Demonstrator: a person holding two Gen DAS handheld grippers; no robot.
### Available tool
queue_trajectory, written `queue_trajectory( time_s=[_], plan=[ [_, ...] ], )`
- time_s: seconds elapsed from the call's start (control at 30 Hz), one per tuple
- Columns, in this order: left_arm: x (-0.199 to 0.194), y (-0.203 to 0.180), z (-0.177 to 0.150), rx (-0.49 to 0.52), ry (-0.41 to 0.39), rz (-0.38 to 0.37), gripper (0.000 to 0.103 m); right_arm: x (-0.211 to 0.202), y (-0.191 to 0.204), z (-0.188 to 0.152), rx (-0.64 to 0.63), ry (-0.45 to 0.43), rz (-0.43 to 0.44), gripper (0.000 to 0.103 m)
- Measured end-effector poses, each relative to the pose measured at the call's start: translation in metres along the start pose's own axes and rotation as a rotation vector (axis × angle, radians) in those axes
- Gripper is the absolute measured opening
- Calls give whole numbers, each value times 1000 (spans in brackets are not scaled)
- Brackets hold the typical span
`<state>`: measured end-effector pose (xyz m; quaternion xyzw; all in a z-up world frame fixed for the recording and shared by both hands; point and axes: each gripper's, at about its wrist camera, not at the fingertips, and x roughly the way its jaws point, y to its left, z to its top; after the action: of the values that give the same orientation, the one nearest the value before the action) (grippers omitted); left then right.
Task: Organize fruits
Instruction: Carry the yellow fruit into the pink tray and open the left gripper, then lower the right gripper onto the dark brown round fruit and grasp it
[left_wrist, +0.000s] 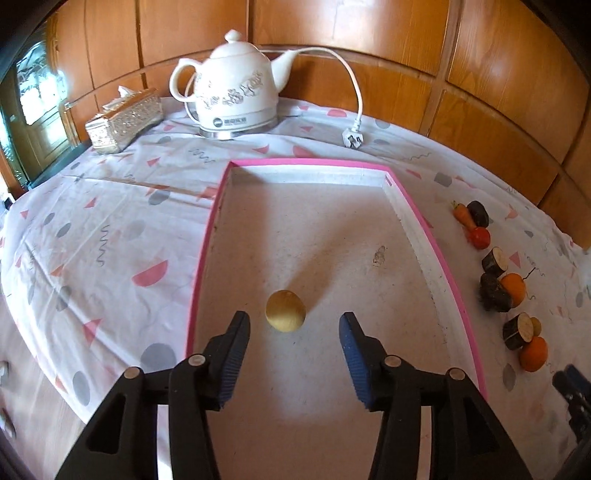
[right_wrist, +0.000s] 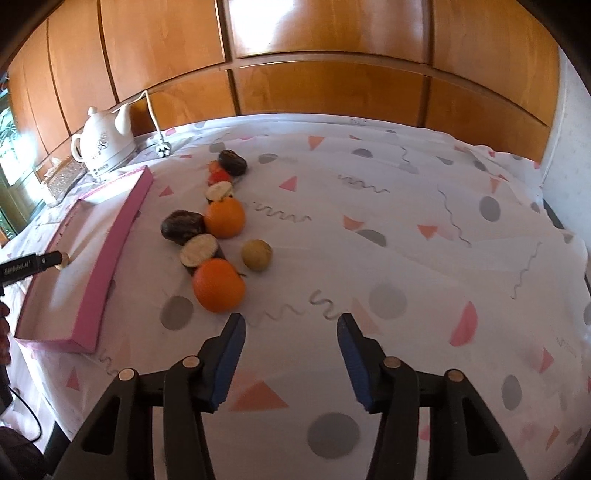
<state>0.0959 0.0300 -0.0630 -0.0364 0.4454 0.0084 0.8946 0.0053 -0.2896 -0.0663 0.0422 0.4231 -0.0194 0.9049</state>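
A pink-rimmed white tray lies on the patterned cloth. A small tan round fruit lies inside it, between and just beyond the open jaws of my left gripper, untouched. To the tray's right stands a row of produce: two oranges, dark cut pieces, a tan round fruit, a red piece. My right gripper is open and empty over the cloth, just near of the closest orange. The left gripper's tip shows over the tray.
A white electric kettle with a loose cord and plug stands at the back by a silver tissue box. Wooden panelling runs behind the table. The row also shows in the left wrist view.
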Motion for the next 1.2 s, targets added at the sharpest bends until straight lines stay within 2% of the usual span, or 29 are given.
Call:
queue_trajectory(
  time_s=[0.13,0.27,0.5,0.63,0.83,0.9,1.13,1.2],
  plan=[
    [-14,3,-8,-12,-13,-15,52,3,11,15,-26,-7,25,53],
    [-25,8,-16,-37,-25,-25,63,10,17,36,-3,-3,93,53],
    [-37,12,-26,-39,-48,-16,63,31,27,92,18,-21,173,49],
    [-40,14,-28,-52,-54,-30,63,58,36,127,19,-7,205,49],
    [-42,15,-31,-45,-61,-31,63,115,41,168,95,70,233,49],
    [-41,16,-31,-51,-59,-32,65,135,41,176,126,99,217,49],
    [-34,17,-32,-60,-32,-29,65,184,33,190,245,181,211,49],
    [-32,17,-32,-63,-30,-27,65,190,31,188,265,191,246,49]
  ],
)
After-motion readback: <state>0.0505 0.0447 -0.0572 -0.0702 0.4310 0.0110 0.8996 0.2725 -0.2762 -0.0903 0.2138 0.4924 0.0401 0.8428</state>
